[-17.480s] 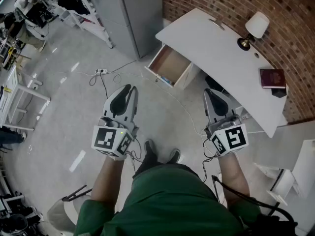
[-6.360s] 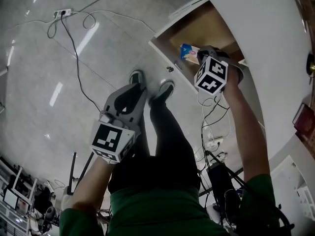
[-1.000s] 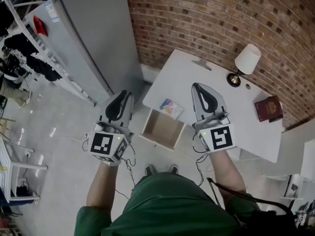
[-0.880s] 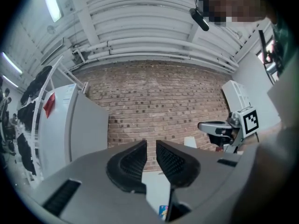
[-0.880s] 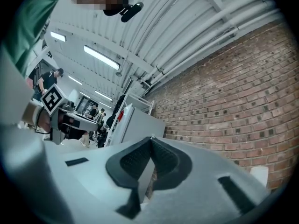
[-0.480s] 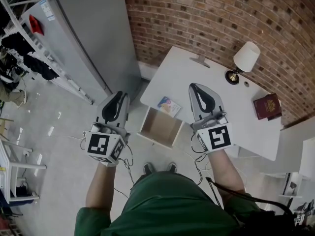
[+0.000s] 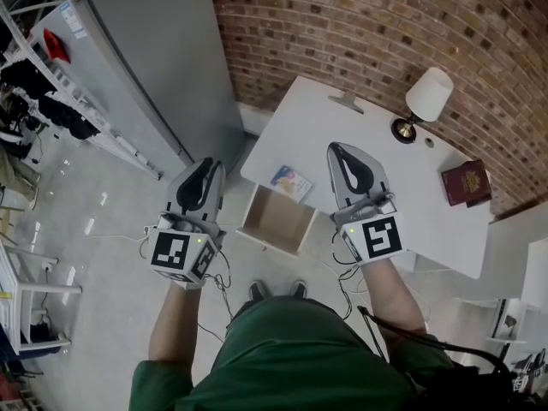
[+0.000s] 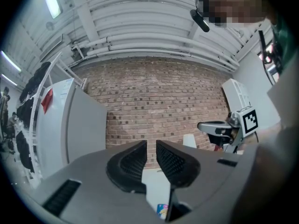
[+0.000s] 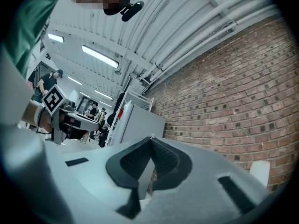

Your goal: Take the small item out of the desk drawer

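- Brick wall (image 7: 360, 24) and a tall grey cabinet (image 7: 145, 50) stand behind the white bench (image 7: 300, 127).
- Below the bench's front edge the drawer (image 7: 276, 219) hangs pulled out, its wooden floor now bare. A few seconds ago the small item still lay inside, with the right hand-held gripper down at it.
- That right hand-held gripper (image 7: 336, 149) is now raised over the bench top. Its jaws are pressed fully together with nothing between them.
- Over the floor to the left of the drawer, the left hand-held gripper (image 7: 208, 166) shows a narrow gap between its jaws and holds nothing. It has barely shifted in the last second.
- Towards the far end of the bench stand a lamp (image 7: 424, 101) and a dark red book (image 7: 467, 182), both well apart from the work.
- The small item, a colourful packet (image 7: 291, 182), lies flat on the bench top just beside the edge above the drawer, clear of both hand-held grippers.
- Judged from this, the removal looks complete, and only the open drawer remains if it should be shut.
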Action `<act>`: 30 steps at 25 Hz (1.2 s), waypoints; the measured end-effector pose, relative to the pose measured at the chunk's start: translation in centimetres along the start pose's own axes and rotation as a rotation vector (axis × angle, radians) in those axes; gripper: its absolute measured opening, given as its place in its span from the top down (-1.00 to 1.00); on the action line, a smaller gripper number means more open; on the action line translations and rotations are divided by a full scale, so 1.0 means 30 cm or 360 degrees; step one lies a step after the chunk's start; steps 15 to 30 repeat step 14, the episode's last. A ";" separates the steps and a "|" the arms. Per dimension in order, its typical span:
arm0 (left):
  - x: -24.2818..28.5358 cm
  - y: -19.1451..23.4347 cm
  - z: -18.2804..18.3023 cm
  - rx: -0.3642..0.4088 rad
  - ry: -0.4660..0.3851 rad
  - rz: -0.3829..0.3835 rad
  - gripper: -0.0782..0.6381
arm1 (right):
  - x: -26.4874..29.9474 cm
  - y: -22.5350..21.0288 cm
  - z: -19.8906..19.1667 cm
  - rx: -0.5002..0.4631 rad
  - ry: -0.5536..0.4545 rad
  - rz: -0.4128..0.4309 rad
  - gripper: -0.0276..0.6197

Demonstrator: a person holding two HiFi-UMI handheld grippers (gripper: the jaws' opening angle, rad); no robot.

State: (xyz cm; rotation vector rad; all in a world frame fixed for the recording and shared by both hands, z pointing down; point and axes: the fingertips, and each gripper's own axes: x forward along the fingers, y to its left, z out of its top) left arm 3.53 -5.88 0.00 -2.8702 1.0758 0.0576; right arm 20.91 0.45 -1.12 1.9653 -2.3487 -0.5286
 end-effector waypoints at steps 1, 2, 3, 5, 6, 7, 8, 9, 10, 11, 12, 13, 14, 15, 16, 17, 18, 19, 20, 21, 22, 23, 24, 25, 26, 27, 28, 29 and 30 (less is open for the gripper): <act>0.006 -0.004 -0.002 0.0000 0.0003 0.0000 0.62 | 0.000 -0.006 -0.004 0.0003 -0.0001 0.0001 0.91; 0.011 -0.008 -0.006 0.0002 0.0008 0.0000 0.62 | 0.000 -0.011 -0.008 0.0005 -0.0001 0.0003 0.91; 0.017 -0.012 -0.012 0.0006 0.0016 0.0000 0.62 | -0.001 -0.017 -0.013 0.0008 0.0000 0.0005 0.91; 0.027 -0.019 -0.026 0.0011 0.0037 0.0000 0.62 | -0.001 -0.028 -0.025 0.0014 0.0002 0.0010 0.91; 0.032 -0.023 -0.030 0.0012 0.0043 0.0000 0.62 | -0.001 -0.033 -0.030 0.0018 0.0003 0.0013 0.91; 0.039 -0.027 -0.032 0.0011 0.0045 0.0001 0.62 | 0.000 -0.038 -0.034 0.0021 0.0004 0.0016 0.91; 0.045 -0.031 -0.032 0.0011 0.0043 0.0003 0.62 | 0.000 -0.044 -0.039 0.0024 0.0005 0.0019 0.91; 0.052 -0.035 -0.032 0.0010 0.0040 0.0005 0.62 | 0.000 -0.050 -0.043 0.0025 0.0006 0.0021 0.91; 0.058 -0.039 -0.032 0.0011 0.0039 0.0006 0.62 | -0.001 -0.057 -0.047 0.0025 0.0008 0.0022 0.91; 0.064 -0.044 -0.033 0.0012 0.0039 0.0008 0.62 | -0.002 -0.064 -0.051 0.0024 0.0009 0.0023 0.91; 0.071 -0.049 -0.033 0.0014 0.0040 0.0009 0.62 | -0.003 -0.072 -0.054 0.0024 0.0011 0.0023 0.91; 0.077 -0.055 -0.033 0.0015 0.0041 0.0010 0.62 | -0.003 -0.080 -0.058 0.0024 0.0011 0.0023 0.91; 0.084 -0.060 -0.033 0.0016 0.0042 0.0012 0.62 | -0.004 -0.088 -0.061 0.0023 0.0012 0.0023 0.91; 0.084 -0.060 -0.033 0.0016 0.0042 0.0012 0.62 | -0.004 -0.088 -0.061 0.0023 0.0012 0.0023 0.91; 0.084 -0.060 -0.033 0.0016 0.0042 0.0012 0.62 | -0.004 -0.088 -0.061 0.0023 0.0012 0.0023 0.91; 0.084 -0.060 -0.033 0.0016 0.0042 0.0012 0.62 | -0.004 -0.088 -0.061 0.0023 0.0012 0.0023 0.91; 0.084 -0.060 -0.033 0.0016 0.0042 0.0012 0.62 | -0.004 -0.088 -0.061 0.0023 0.0012 0.0023 0.91; 0.084 -0.060 -0.033 0.0016 0.0042 0.0012 0.62 | -0.004 -0.088 -0.061 0.0023 0.0012 0.0023 0.91; 0.084 -0.060 -0.033 0.0016 0.0042 0.0012 0.62 | -0.004 -0.088 -0.061 0.0023 0.0012 0.0023 0.91; 0.084 -0.060 -0.033 0.0016 0.0042 0.0012 0.62 | -0.004 -0.088 -0.061 0.0023 0.0012 0.0023 0.91; 0.084 -0.060 -0.033 0.0016 0.0042 0.0012 0.62 | -0.004 -0.088 -0.061 0.0023 0.0012 0.0023 0.91; 0.084 -0.060 -0.033 0.0016 0.0042 0.0012 0.62 | -0.004 -0.088 -0.061 0.0023 0.0012 0.0023 0.91; 0.084 -0.060 -0.033 0.0016 0.0042 0.0012 0.62 | -0.004 -0.088 -0.061 0.0023 0.0012 0.0023 0.91; 0.084 -0.060 -0.033 0.0016 0.0042 0.0012 0.62 | -0.004 -0.088 -0.061 0.0023 0.0012 0.0023 0.91; 0.084 -0.060 -0.033 0.0016 0.0042 0.0012 0.62 | -0.004 -0.088 -0.061 0.0023 0.0012 0.0023 0.91; 0.084 -0.060 -0.033 0.0016 0.0042 0.0012 0.62 | -0.004 -0.088 -0.061 0.0023 0.0012 0.0023 0.91; 0.084 -0.060 -0.033 0.0016 0.0042 0.0012 0.62 | -0.004 -0.088 -0.061 0.0023 0.0012 0.0023 0.91; 0.084 -0.060 -0.033 0.0016 0.0042 0.0012 0.62 | -0.004 -0.088 -0.061 0.0023 0.0012 0.0023 0.91; 0.084 -0.060 -0.033 0.0016 0.0042 0.0012 0.62 | -0.004 -0.088 -0.061 0.0023 0.0012 0.0023 0.91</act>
